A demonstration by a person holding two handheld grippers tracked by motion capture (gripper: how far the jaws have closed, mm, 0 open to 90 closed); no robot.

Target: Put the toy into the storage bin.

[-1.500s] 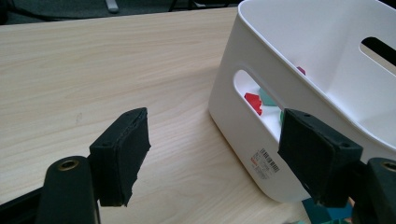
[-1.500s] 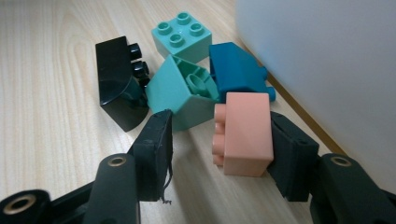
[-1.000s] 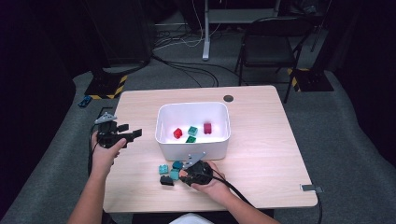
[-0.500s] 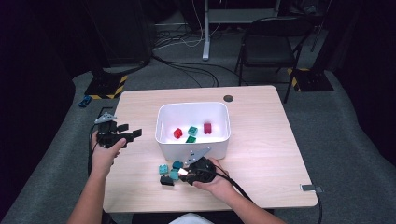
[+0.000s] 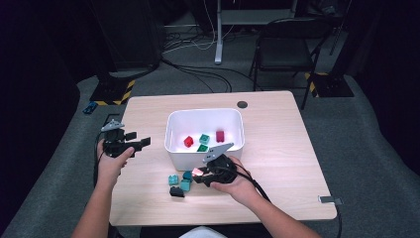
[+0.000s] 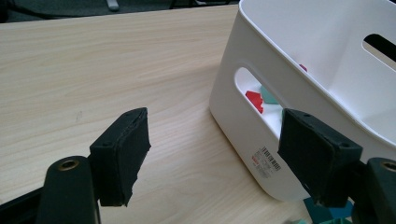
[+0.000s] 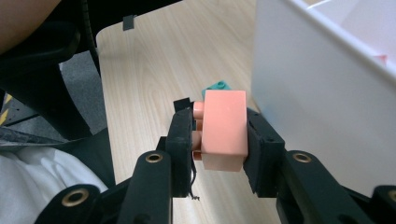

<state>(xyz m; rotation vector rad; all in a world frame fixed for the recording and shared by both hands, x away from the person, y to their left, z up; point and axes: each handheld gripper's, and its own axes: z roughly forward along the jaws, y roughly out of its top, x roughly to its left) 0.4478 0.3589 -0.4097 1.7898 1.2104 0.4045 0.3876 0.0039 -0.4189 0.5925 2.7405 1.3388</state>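
A white bin [image 5: 174,145] stands mid-table with red [image 5: 188,141], green [image 5: 204,139] and dark red [image 5: 220,136] bricks inside. My right gripper [image 5: 197,175] hovers just in front of the bin, shut on a pink brick [image 7: 225,129] that it holds off the table. Teal bricks [image 5: 180,180] and a black brick [image 5: 177,192] lie on the wood beside it. My left gripper [image 5: 140,144] is held open left of the bin, its pads [image 6: 122,156] wide apart and nothing between them. The bin's side wall [image 6: 261,135] with its handle slot is close ahead in the left gripper view.
The wooden table [image 5: 282,163] has a round dark grommet [image 5: 241,104] behind the bin. A black chair [image 5: 289,49] and cables stand on the floor beyond. A teal brick [image 7: 218,86] lies by the bin wall [image 7: 322,102] in the right gripper view.
My right gripper has lifted slightly with the pink brick and edged toward the bin. The left gripper has stayed in place.
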